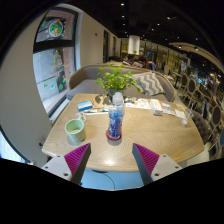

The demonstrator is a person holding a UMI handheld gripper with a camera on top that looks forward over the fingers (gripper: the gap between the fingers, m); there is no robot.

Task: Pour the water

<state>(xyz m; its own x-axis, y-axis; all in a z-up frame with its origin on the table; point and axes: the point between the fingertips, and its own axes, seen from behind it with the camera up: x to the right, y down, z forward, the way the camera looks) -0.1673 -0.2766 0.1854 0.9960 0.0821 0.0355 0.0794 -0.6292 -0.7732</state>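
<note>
**Lining up on the water bottle**

I am holding the claw [110,160] open above the near edge of the wooden bench [150,138], its two pink pads spread wide with nothing between them. The water bottle [116,118] is standing upright just beyond the fingers, roughly centred between them, on a small dark coaster. To its left, a little apart, the green cup [75,127] is waiting near the bench's left edge. Farther back a potted plant [117,80] is standing behind the bottle, with papers [150,104] lying to the right.

I am judging the bottle to be clear thin plastic: light, smooth, somewhat slippery, and likely to buckle if squeezed hard. I am planning to take it around the mid-body, below the cap and above the base, where the wall looks straight, pressing firmly but gently so it tips under control toward the cup.
</note>
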